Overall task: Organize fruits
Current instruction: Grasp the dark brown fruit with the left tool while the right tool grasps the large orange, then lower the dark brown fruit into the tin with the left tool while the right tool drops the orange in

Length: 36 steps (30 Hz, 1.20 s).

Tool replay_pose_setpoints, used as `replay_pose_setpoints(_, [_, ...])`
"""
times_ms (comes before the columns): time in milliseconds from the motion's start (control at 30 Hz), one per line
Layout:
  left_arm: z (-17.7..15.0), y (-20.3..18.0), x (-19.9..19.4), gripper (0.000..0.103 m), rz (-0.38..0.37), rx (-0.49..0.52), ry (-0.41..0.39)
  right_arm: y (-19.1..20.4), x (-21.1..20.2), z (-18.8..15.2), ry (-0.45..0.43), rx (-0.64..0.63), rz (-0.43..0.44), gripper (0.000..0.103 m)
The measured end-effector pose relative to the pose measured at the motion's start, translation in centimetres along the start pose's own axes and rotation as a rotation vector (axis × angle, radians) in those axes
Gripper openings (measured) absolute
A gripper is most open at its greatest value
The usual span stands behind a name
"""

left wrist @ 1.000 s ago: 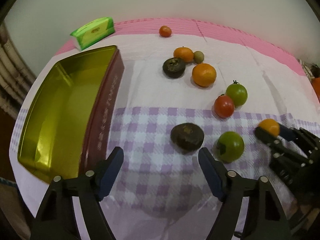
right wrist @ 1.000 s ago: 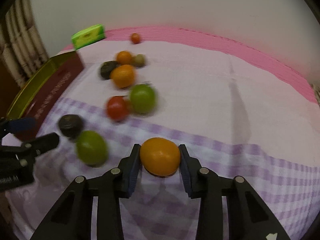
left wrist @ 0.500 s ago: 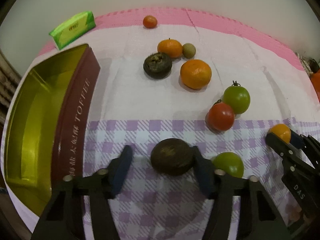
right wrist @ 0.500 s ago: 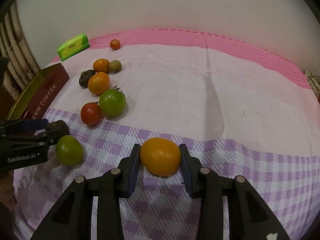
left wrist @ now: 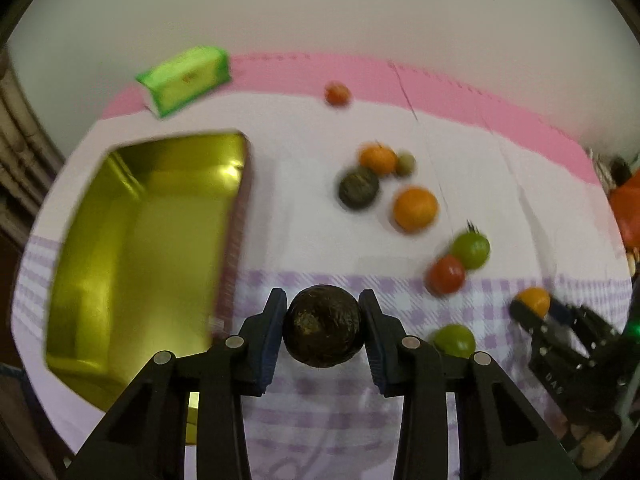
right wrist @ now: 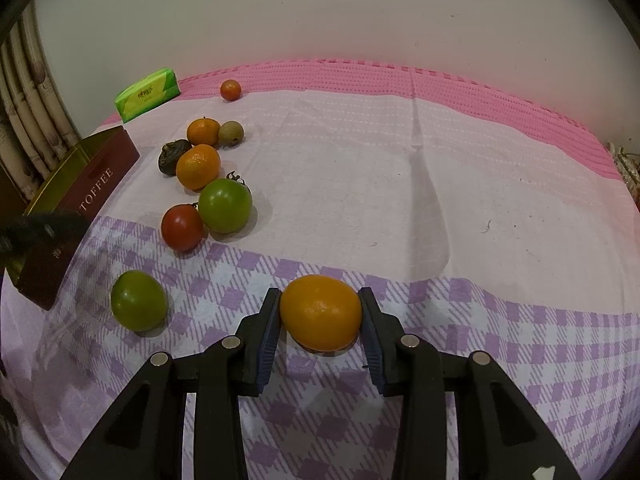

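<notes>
My left gripper [left wrist: 322, 296] holds a dark brown wrinkled fruit [left wrist: 322, 332]; its jaws are closing and both pads press on the fruit, which hangs above the checked cloth. Just to its left lies an open gold tin [left wrist: 160, 248] with dark red sides and nothing in it. My right gripper [right wrist: 320, 294] is shut on an orange fruit [right wrist: 320, 314] that rests low over the purple checks. In the right wrist view the left gripper [right wrist: 44, 228] shows only as a dark blur in front of the tin [right wrist: 96, 184].
Loose fruit lie on the cloth: a green tomato [right wrist: 138, 300], a red tomato [right wrist: 182, 227], another green one [right wrist: 225, 205], two tangerines [right wrist: 198, 166], a second dark fruit [right wrist: 170, 156] and a small red one [right wrist: 230, 89]. A green tissue pack [right wrist: 146, 94] sits at the back left.
My left gripper reached over the dark brown fruit, closed on it and lifted it toward the tin. The right gripper kept still with the orange fruit in it.
</notes>
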<state>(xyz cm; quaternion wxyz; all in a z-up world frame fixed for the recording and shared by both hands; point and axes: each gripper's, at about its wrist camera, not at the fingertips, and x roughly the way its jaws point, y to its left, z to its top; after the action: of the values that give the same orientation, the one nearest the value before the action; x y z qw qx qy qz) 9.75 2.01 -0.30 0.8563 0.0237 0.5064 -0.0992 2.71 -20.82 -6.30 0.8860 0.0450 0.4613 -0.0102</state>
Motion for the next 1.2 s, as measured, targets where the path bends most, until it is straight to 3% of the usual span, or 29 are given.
replay_pose_setpoints(167, [1.3, 5.2, -1.7, 0.038, 0.123, -0.022, -0.042, 0.0, 0.0, -0.1, -0.001, 0.000, 0.000, 0.036])
replay_pose_setpoints(267, [1.3, 9.4, -1.2, 0.038, 0.202, -0.071, -0.004, 0.1, 0.1, -0.1, -0.002, -0.004, -0.004, 0.037])
replay_pose_setpoints(433, [-0.3, 13.9, 0.3, 0.038, 0.259, -0.133, 0.072, 0.4, 0.2, 0.0, 0.001, -0.017, -0.019, 0.037])
replay_pose_setpoints(833, [-2.3, 15.3, 2.7, 0.039, 0.278, -0.123, 0.191, 0.6, 0.4, 0.3, 0.029, -0.016, -0.040, 0.035])
replay_pose_setpoints(1100, [-2.4, 15.6, 3.3, 0.040, 0.275, -0.138, 0.225, 2.2, -0.9, 2.1, 0.015, -0.021, -0.023, 0.034])
replay_pose_setpoints(1167, [-2.4, 15.7, 3.1, 0.044, 0.263, -0.144, 0.217, 3.4, -1.5, 2.9, 0.003, -0.032, 0.005, 0.034])
replay_pose_setpoints(1200, [-2.3, 15.7, 2.8, 0.056, 0.255, -0.150, 0.203, 4.5, -1.8, 3.5, -0.007, -0.046, 0.028, 0.034])
